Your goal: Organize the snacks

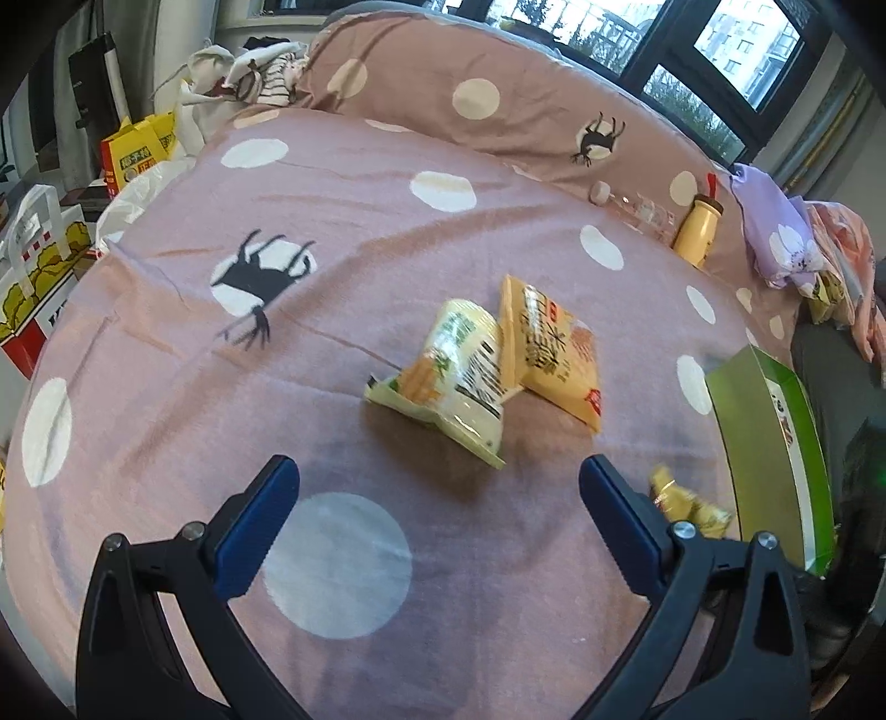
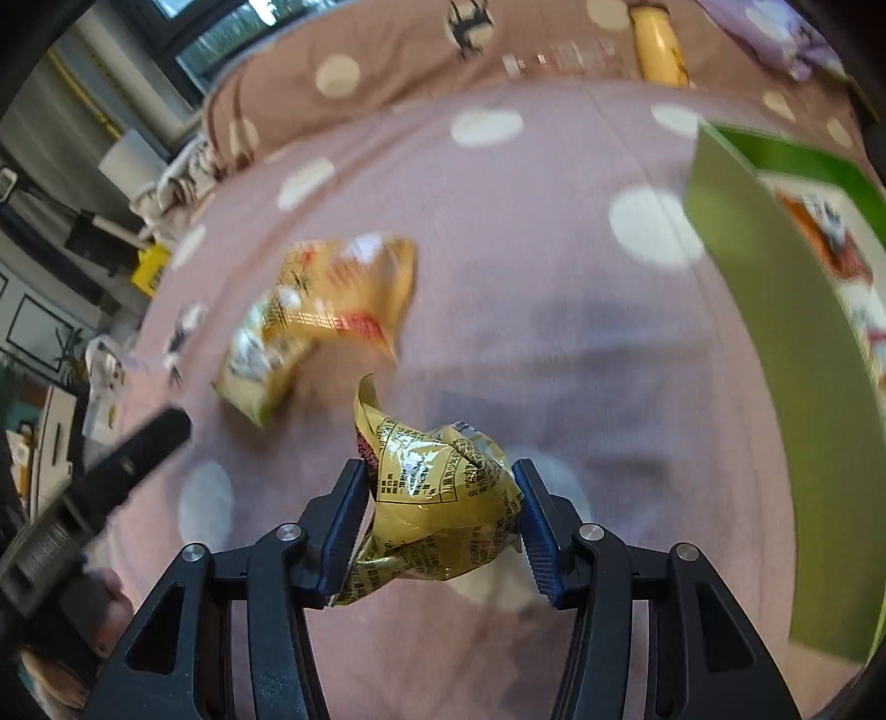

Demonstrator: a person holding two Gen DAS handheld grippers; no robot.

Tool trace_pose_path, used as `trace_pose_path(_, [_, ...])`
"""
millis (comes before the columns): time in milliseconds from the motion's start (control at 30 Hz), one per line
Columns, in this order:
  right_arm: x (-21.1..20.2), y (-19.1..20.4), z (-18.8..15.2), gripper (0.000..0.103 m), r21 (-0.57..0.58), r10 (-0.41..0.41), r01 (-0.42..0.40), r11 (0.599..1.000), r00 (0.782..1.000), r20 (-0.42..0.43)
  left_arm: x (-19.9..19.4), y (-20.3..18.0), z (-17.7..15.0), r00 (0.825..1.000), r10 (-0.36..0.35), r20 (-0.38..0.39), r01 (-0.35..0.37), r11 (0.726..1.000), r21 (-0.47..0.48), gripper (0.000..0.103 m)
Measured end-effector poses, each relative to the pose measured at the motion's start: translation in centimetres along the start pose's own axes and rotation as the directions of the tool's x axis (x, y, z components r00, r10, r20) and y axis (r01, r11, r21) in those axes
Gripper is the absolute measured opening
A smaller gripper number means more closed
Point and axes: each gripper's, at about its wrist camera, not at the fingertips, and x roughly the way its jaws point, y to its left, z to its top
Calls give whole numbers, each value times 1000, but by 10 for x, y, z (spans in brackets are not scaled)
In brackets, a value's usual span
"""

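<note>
Right claw (image 2: 440,501) clenched on crumpled gold foil snack packet (image 2: 437,498), lifted above bed (image 2: 554,332), near green box (image 2: 775,387). Packet seemed light, soft, slippery; mid-body pinch suited. Left claw (image 1: 440,487) released, empty.

crumpled gold snack packet (image 2: 443,487) held aloft, 2 snack bags (image 1: 482,365) overlapping on bedspread

A home bedroom: a bed under a pink polka-dot cotton sheet (image 1: 360,310) with matching pillows (image 1: 443,72) along its far edge, dark-framed windows (image 1: 720,50) behind.
</note>
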Motion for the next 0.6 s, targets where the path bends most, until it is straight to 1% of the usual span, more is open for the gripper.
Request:
trace_pose_path(67, [1, -2, -4, 59, 7, 16, -16, 1000, 1000, -20, -1, -4, -3, 1000, -15, -6, 15, 1000, 10, 98])
trace_pose_path(100, [-8, -8, -6, 60, 37, 49, -49, 998, 999, 14, -2, -7, -4, 1000, -26, -7, 27, 1000, 16, 98])
trace_pose_path(133, [-8, -8, -6, 63, 37, 49, -49, 998, 999, 14, -3, -8, -5, 999, -37, -5, 37, 999, 20, 98])
trace_pose_path(167, [-14, -11, -6, 67, 50, 68, -70, 996, 997, 38, -5, -11, -7, 999, -54, 2, 54, 998, 24, 98])
trace_pose_path(200, [-21, -12, -7, 69, 61, 86, -90, 994, 994, 61, -7, -15, -8, 997, -76, 10, 76, 997, 34, 98])
trace_pose_path(267, [-38, -21, -9, 71, 83, 131, -142, 986, 983, 125, -9, -24, -11, 991, -130, 1, 130, 990, 63, 98])
trace_pose_path(333, [-46, -28, -10, 71, 100, 157, -174, 980, 975, 157, -12, -33, -16, 980, -199, -13, 199, 975, 93, 96])
trace_pose_path(433, [-48, -37, -10, 71, 132, 196, -218, 967, 968, 159, -11, -52, -27, 958, -283, -56, 288, 948, 134, 91])
trace_pose_path(533, [-43, -43, -9, 71, 167, 244, -268, 949, 958, 149, -3, -71, -38, 941, -321, -106, 335, 926, 174, 90])
trace_pose_path(600, [-40, -45, -11, 71, 177, 252, -273, 946, 959, 133, 4, -81, -44, 936, -327, -132, 347, 918, 190, 89])
